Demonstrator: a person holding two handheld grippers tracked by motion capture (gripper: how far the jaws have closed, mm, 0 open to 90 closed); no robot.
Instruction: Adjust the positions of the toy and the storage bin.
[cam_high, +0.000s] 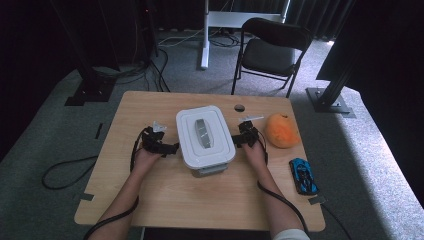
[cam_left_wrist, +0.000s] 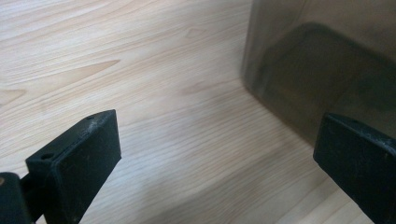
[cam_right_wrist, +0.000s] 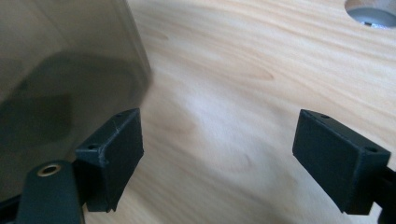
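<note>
Matt wooden table (cam_high: 165, 200); glossy white plastic box (cam_high: 204, 134).

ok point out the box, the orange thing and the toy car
box (cam_high: 204, 134), high view, middle of its white lid
orange thing (cam_high: 281, 131), high view, its top
toy car (cam_high: 302, 175), high view, its blue roof

A lidded box (cam_high: 205, 140) is set mid-surface (cam_high: 165, 200), flanked by the left gripper (cam_high: 172, 148) and right gripper (cam_high: 236, 140), with a fruit (cam_high: 281, 130) and toy car (cam_high: 303, 175) placed rightward.

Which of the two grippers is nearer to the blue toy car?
Right. The right gripper is at the white container's right side, toward the blue toy car; the left gripper is across the container.
</note>
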